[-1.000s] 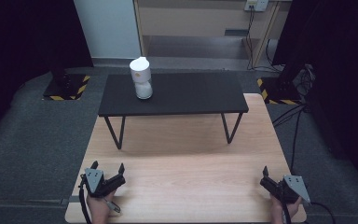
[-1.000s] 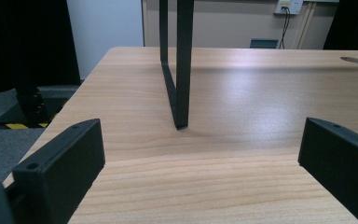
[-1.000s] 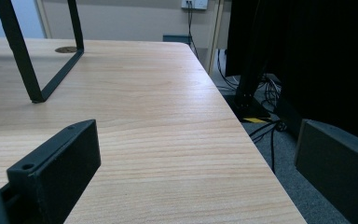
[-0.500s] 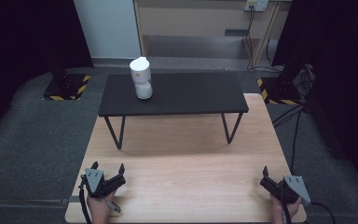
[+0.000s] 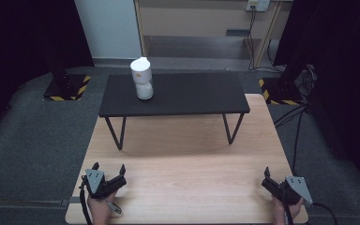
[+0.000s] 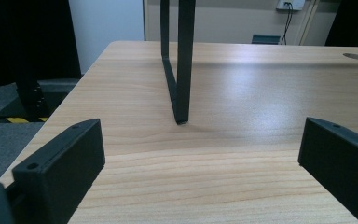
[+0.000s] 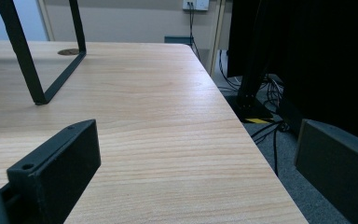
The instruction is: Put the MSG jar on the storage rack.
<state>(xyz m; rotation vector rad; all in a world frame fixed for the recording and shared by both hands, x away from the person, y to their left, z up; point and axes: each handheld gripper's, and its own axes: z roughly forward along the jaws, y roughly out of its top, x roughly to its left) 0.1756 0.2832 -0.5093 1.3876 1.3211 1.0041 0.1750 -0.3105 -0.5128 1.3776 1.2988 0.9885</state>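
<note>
Both grippers rest low on the wooden surface [image 5: 187, 164] — the left gripper [image 5: 108, 174] at about 7 o'clock, the right gripper [image 5: 274, 180] at about 5 o'clock, well apart, likely a waiting pose before any reach. Each has its fingers spread wide with nothing between them, as both gripper views show bare wood in the gap. The only loose thing is a white container [image 5: 142, 78] standing upright at about 11 o'clock on the small black table [image 5: 206, 96] — far from both grippers. What it holds is hard to make out; it may be a jar with a white lid. The person's forearms are cut off at the bottom edge.
</note>
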